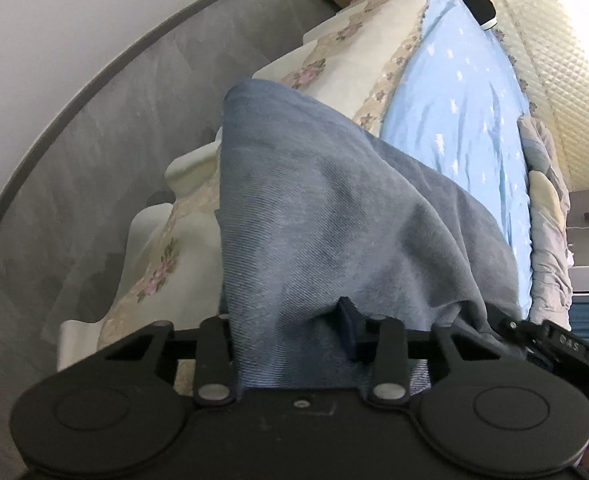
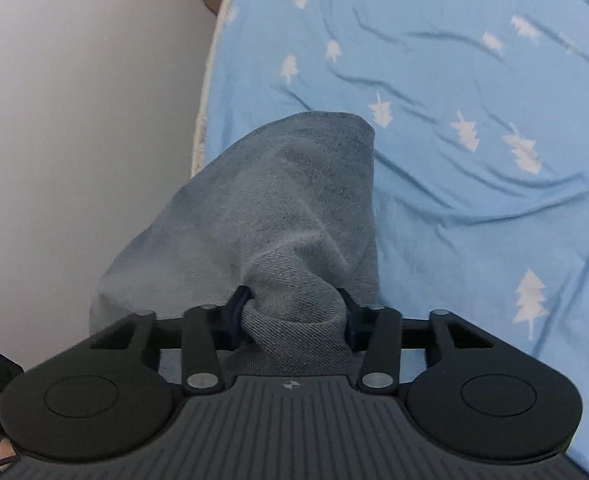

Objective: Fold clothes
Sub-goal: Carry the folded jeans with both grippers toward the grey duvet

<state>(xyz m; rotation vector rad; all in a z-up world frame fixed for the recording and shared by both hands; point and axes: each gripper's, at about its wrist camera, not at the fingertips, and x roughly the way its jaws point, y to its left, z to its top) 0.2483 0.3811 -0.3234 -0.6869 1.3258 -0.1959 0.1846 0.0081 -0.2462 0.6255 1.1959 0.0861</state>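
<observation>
Both grippers were clamped on the denim: the right gripper (image 2: 292, 316) pinched a bunched roll of it between its fingers, and the left gripper (image 1: 290, 332) had the cloth draped over its fingers, only one dark finger (image 1: 348, 326) showing, so its grip is a judgement from the way the fabric gathered there. That denim (image 1: 334, 208) hung lifted off the bed (image 1: 358, 40), falling away from each gripper in a loose cone above the blue sheet (image 2: 474, 120), near the bed's edge by the grey floor (image 1: 114, 140). It looked like soft, fairly heavy twill: it should drape and sag without slipping, and would fold best if held at a hem or corner with the edge stretched flat, not in a bunch. Which garment it was, its full outline, and whether any fold lay in it could not be told; cloth filled the middle of both views. Beyond the sheet lay a floral cover (image 1: 358, 40), a rumpled quilt (image 1: 546, 208) and a dark object (image 1: 474, 0) at the bed's far end, too small to identify.
</observation>
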